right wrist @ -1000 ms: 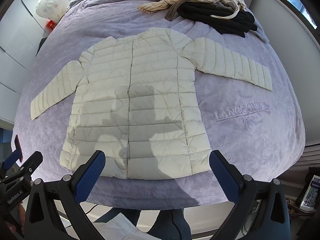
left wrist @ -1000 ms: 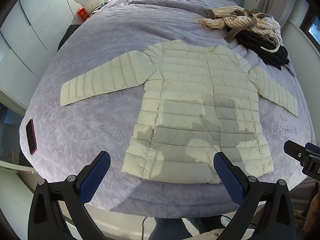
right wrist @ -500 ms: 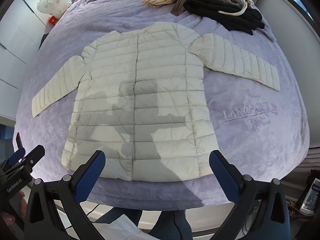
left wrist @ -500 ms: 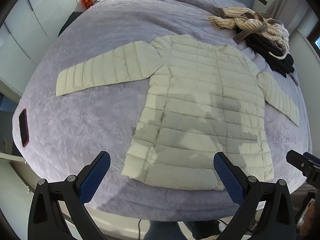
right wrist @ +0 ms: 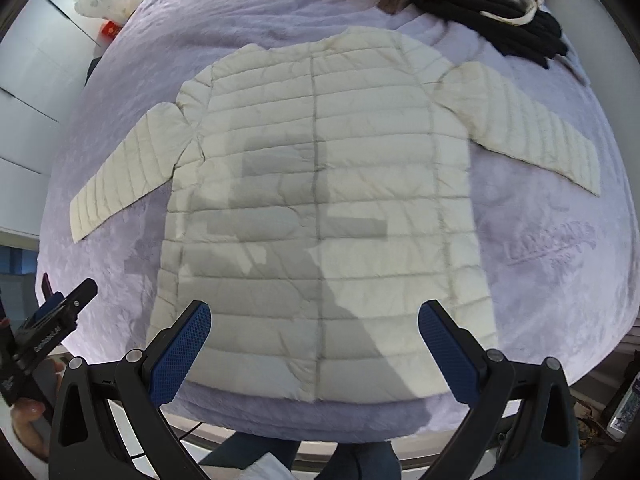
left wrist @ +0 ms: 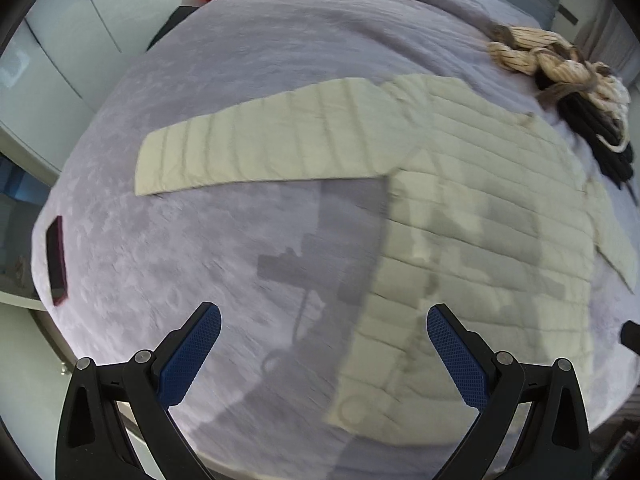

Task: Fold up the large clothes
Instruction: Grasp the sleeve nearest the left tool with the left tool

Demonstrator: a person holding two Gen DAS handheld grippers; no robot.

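Both grippers, left gripper (left wrist: pixel 323 350) and right gripper (right wrist: pixel 314 346), spread apart, empty; jacket (right wrist: pixel 320 200) flat; bedspread (right wrist: pixel 552 240) lettering blurred.

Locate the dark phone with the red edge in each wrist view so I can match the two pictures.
Left wrist: phone lies at far left on the purple bedspread, beyond the jacket's sleeve cuff.
Right wrist: only a sliver shows at the left edge, behind the left gripper.
Shared landmark: cream quilted jacket.
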